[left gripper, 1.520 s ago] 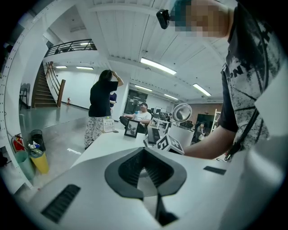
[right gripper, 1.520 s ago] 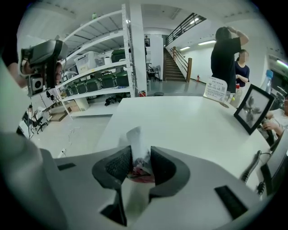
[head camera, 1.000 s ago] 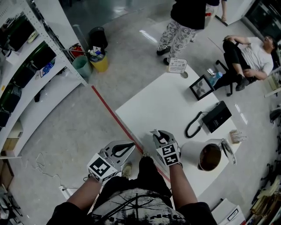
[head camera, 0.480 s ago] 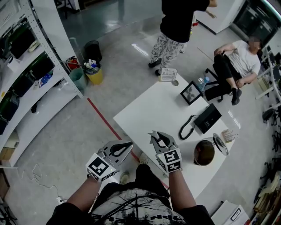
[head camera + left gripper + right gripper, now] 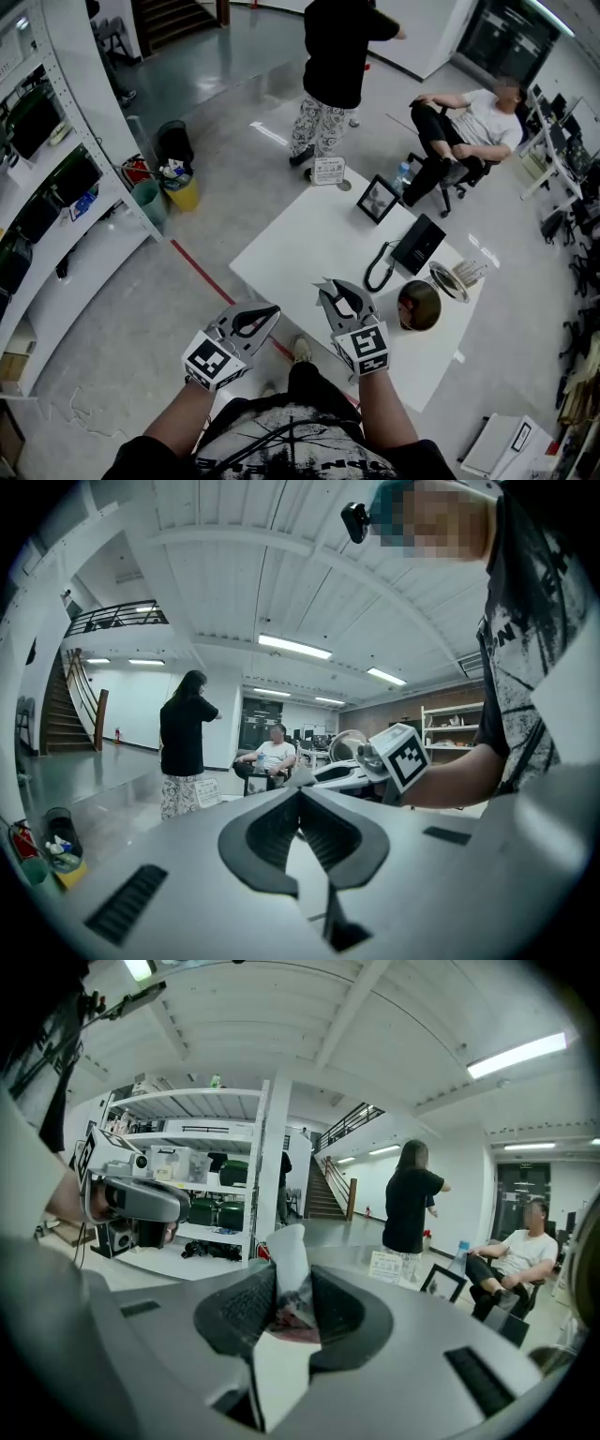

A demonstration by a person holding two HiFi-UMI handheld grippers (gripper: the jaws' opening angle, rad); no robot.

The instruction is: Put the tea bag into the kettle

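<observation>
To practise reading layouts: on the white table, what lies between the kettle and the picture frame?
A black telephone lies between the kettle and the picture frame, seen in the head view.

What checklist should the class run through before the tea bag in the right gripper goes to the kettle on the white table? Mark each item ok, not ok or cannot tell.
1. Tea bag gripped: ok. The right gripper is closed on it, with the paper sticking out above the jaws.
2. Kettle open: ok. Its dark inside shows and the lid is swung aside.
3. Right gripper over the opening: not ok. In the head view it hangs to the kettle's left, near the table edge.
4. Left gripper out of the way: ok. It is shut, empty and farther left.
5. Telephone clear of the kettle: ok. It lies apart, beyond it.
6. Water in the kettle: cannot tell.
</observation>
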